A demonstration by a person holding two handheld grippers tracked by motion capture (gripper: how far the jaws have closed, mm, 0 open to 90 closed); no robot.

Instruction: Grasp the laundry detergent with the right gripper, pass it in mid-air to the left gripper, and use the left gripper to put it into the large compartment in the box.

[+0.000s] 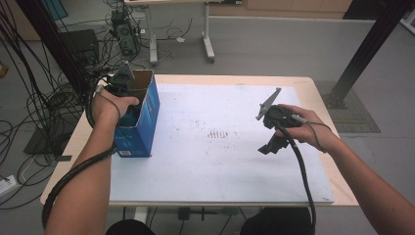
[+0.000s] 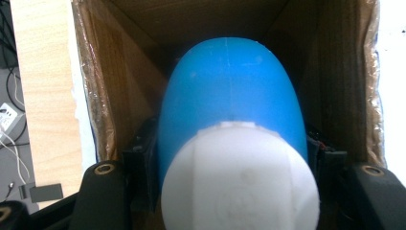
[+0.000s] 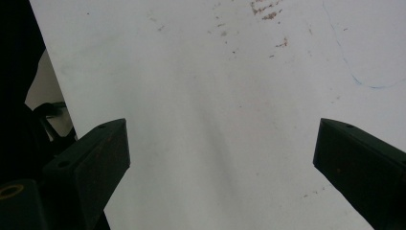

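Observation:
A blue cardboard box (image 1: 147, 117) with an open top stands at the table's left edge. My left gripper (image 1: 131, 108) reaches down into it, the hand resting on its rim. Inside the box (image 2: 110, 86), a blue bottle (image 2: 232, 96) with a white cap (image 2: 239, 177) sits between the jaws of my left gripper (image 2: 232, 153), which is shut on its sides. My right gripper (image 1: 271, 146) hovers low over the white sheet (image 1: 210, 161) at the right. In its own view the right gripper (image 3: 220, 143) stands wide open above the sheet (image 3: 215, 72) with nothing between its jaws.
The wooden table (image 1: 318, 88) carries the white sheet, which has brown smudges (image 1: 218, 133) near its middle. Cables (image 1: 44, 103) hang and lie beside the table's left side. A black frame post (image 1: 362, 54) rises at the back right, and another table's legs (image 1: 208, 44) stand behind.

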